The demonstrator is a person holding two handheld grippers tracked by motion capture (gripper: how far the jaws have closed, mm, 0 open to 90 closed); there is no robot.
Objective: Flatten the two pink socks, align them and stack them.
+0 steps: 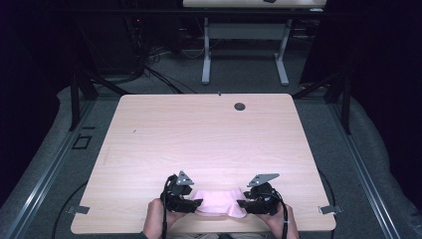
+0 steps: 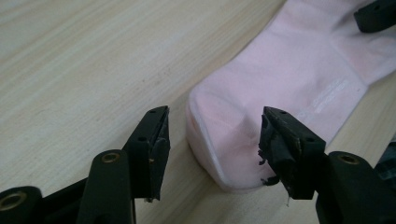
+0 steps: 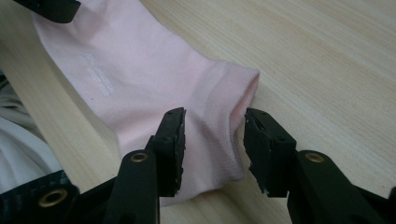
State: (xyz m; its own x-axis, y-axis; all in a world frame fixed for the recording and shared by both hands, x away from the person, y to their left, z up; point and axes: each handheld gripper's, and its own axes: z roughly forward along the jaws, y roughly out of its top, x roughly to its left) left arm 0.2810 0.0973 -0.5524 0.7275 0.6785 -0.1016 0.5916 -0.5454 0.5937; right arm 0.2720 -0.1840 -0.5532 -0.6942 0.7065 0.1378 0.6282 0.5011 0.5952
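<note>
Pink sock [image 1: 217, 201] near table [image 1: 199, 134] front edge; both grippers' fingers released, straddling sock ends; far tabletop bare.

Pink sock [image 1: 217, 201] at table's [image 1: 199, 134] near edge, left claw [image 1: 198, 203] and right claw [image 1: 241, 203] at its ends

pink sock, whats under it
The pink sock lies flat on the bare wooden table. Nothing pokes out around its edges; whatever might be directly beneath the fabric is covered.
</note>
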